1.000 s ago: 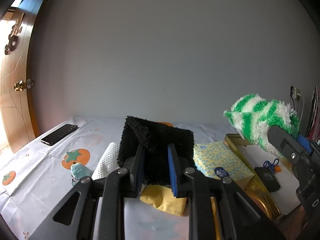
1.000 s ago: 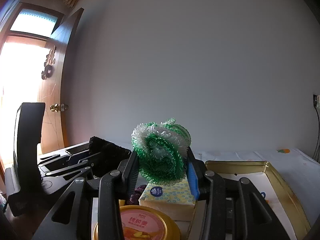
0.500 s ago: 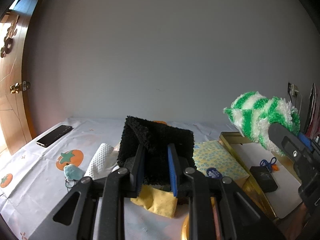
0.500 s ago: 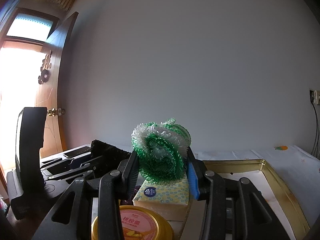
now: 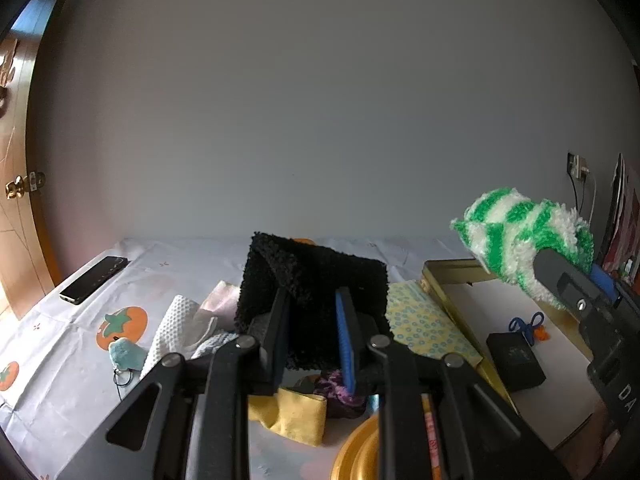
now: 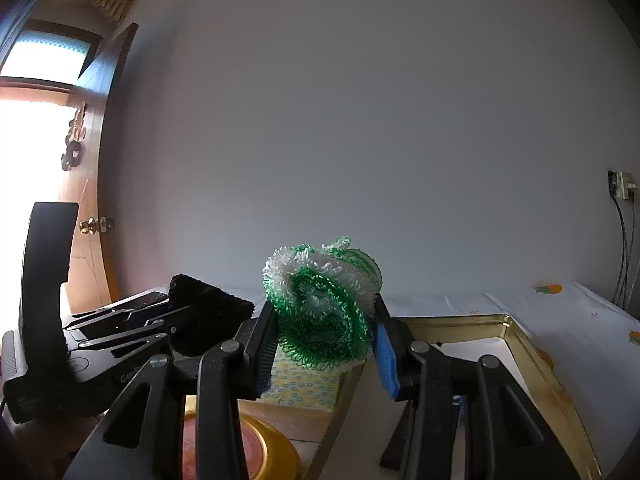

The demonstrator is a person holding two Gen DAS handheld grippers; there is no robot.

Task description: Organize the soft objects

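Note:
My left gripper (image 5: 312,328) is shut on a black fuzzy cloth (image 5: 316,280) and holds it above the table. From the right wrist view, that gripper (image 6: 168,316) and the cloth (image 6: 204,320) show at the left. My right gripper (image 6: 324,344) is shut on a green-and-white fluffy scrubber (image 6: 320,316), lifted over the left edge of a gold tray (image 6: 532,356). In the left wrist view the scrubber (image 5: 524,236) hangs at the right over the tray (image 5: 448,268). On the tablecloth below lie a yellow cloth (image 5: 296,412), a purple scrunchie (image 5: 340,394), a white mesh cloth (image 5: 176,328) and a teal plush charm (image 5: 126,354).
A yellow patterned tissue pack (image 5: 424,320) lies beside the tray. Inside the tray are a black box (image 5: 516,360) and a small blue-and-orange item (image 5: 526,322). A phone (image 5: 94,280) rests at the table's left edge. A gold-rimmed tin (image 6: 240,448) sits below my right gripper.
My left gripper drew back a little with the black cloth, so the purple scrunchie and a gold rim came into view beneath it. The right gripper kept its place and its hold.

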